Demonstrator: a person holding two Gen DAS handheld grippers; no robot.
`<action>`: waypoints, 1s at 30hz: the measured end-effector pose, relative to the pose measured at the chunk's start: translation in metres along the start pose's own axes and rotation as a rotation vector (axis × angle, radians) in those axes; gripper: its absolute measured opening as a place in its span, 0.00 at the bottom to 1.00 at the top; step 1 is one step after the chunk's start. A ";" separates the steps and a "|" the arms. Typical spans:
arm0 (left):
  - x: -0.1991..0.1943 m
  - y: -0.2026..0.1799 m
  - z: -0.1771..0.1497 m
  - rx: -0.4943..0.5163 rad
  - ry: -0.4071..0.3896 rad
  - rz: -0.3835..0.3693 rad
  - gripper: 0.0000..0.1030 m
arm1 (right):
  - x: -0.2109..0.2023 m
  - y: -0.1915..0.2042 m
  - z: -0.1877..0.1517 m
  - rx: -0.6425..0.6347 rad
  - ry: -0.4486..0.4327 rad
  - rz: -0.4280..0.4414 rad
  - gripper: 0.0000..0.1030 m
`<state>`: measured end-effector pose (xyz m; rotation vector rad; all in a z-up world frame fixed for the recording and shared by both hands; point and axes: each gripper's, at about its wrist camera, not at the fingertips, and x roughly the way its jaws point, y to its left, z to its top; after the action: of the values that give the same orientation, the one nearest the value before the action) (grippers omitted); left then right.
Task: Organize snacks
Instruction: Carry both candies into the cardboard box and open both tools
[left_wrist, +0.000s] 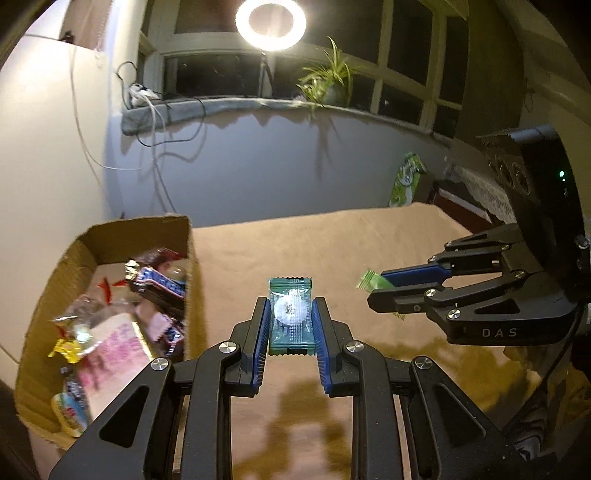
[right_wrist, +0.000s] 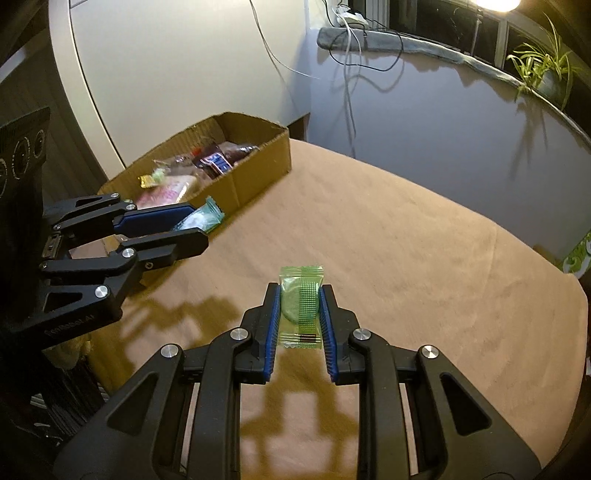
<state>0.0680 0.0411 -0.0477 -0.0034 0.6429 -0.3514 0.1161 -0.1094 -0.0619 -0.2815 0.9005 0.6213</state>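
Above the table (right_wrist: 424, 240), both grippers are pinching sweets, left (left_wrist: 289, 317) teal (left_wrist: 290, 295), right (right_wrist: 300, 314) green (right_wrist: 301, 306), while the box (right_wrist: 255, 173) at its left edge is already holding most snacks.

The right gripper (left_wrist: 380, 291) bears the white letters "DAS" on the side of its black body. The left gripper (right_wrist: 192, 229) carries pale lettering along its lower body, too blurred to read with certainty. A dark snack bar (left_wrist: 162, 286) in the cardboard box (left_wrist: 55, 273) shows white lettering, not legible.
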 end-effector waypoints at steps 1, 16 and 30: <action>-0.002 0.002 0.001 -0.002 -0.005 0.001 0.21 | 0.001 0.002 0.003 -0.003 -0.002 0.004 0.21; -0.031 0.039 0.010 -0.072 -0.087 0.043 0.21 | 0.007 0.038 0.044 -0.067 -0.042 0.037 0.21; -0.048 0.092 0.005 -0.175 -0.124 0.125 0.21 | 0.032 0.078 0.089 -0.140 -0.062 0.091 0.21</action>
<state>0.0646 0.1423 -0.0254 -0.1505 0.5462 -0.1722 0.1406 0.0071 -0.0320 -0.3465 0.8147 0.7746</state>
